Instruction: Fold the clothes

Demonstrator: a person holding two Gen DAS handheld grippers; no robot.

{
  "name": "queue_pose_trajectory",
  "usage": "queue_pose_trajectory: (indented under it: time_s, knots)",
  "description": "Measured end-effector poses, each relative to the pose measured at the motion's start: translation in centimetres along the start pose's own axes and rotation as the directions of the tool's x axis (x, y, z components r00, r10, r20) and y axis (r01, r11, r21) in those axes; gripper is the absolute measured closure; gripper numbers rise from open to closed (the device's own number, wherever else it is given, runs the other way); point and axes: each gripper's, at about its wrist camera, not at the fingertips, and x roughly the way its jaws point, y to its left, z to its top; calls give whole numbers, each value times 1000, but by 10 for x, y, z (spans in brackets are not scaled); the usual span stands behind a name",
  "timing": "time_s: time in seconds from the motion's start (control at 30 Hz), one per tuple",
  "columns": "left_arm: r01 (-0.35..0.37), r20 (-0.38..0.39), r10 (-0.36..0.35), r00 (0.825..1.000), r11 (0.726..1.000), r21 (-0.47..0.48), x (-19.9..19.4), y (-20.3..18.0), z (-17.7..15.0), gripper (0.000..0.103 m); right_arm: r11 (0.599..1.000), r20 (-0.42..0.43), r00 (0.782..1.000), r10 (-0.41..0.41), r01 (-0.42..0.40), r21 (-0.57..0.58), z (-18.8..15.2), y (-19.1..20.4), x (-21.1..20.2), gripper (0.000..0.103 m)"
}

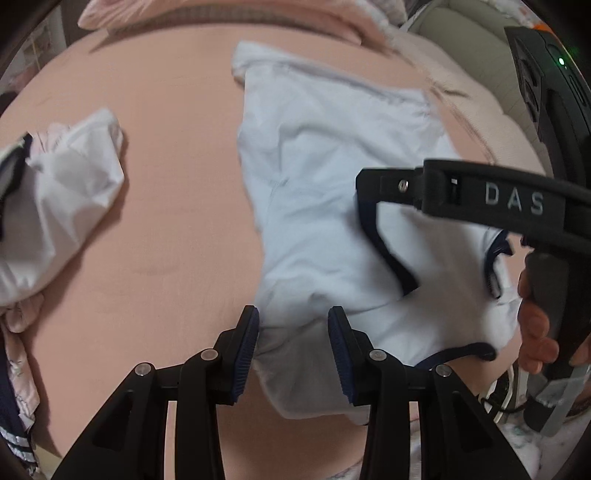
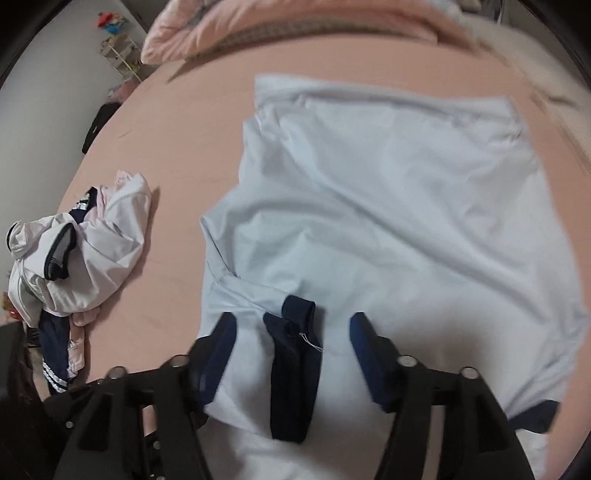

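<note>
A white shirt with navy trim lies spread on the pink bed sheet. My left gripper is at the shirt's near left edge. Its fingers are partly apart, with a sleeve filling the gap between the pads; I see no firm pinch. My right gripper is open and low over the shirt's near edge, with a navy folded strip lying between its fingers. In the left wrist view, that gripper's black housing reaches in from the right, held by a hand.
A heap of white, pink and navy clothes sits at the bed's left edge. Pink pillows line the far end. A small shelf stands by the wall beyond the bed.
</note>
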Motion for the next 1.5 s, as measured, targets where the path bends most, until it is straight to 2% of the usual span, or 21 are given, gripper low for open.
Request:
queue_pose_trajectory:
  time_s: [0.07,0.1,0.13,0.2,0.43,0.6,0.8,0.93,1.2,1.37,1.5]
  knots:
    - [19,29,-19,999,1000,-14,-11,-2,1,43,1000,13,1000,8,-8,10,-1,1,-13,32]
    - [25,42,-24,999,999,-25,-15,0,1,23,1000,18,1000,14,-15,17,-1,2,-20,32]
    - [33,56,-31,998,999,-35,-21,-2,1,15,1000,22,1000,20,-21,24,-2,3,-26,32]
    - [48,78,-44,996,998,-50,-29,-3,-1,15,999,35,999,25,-27,31,-5,3,-40,32]
    - [-12,110,15,994,999,-32,-50,-3,-9,15,1000,95,996,3,-4,18,-26,-1,-93,32]
    - [-74,115,71,991,997,21,-61,-9,-28,15,998,109,992,-69,68,17,-56,-14,-117,32]
    - [-67,91,66,994,998,7,-62,-6,-47,15,991,100,987,-128,124,43,-98,-45,-135,32]
    - [-87,87,84,993,996,30,-62,-5,-58,15,987,79,985,-154,150,59,-126,-62,-139,32]
    - [-192,107,174,979,962,192,-50,-19,-71,15,975,67,973,-220,216,61,-167,-90,-135,32]
    - [-167,98,149,984,963,211,-40,-18,-73,15,972,72,970,-233,231,38,-181,-100,-129,32]
    - [-159,93,139,986,953,260,-34,-16,-75,15,955,87,953,-289,294,-47,-187,-101,-123,32]
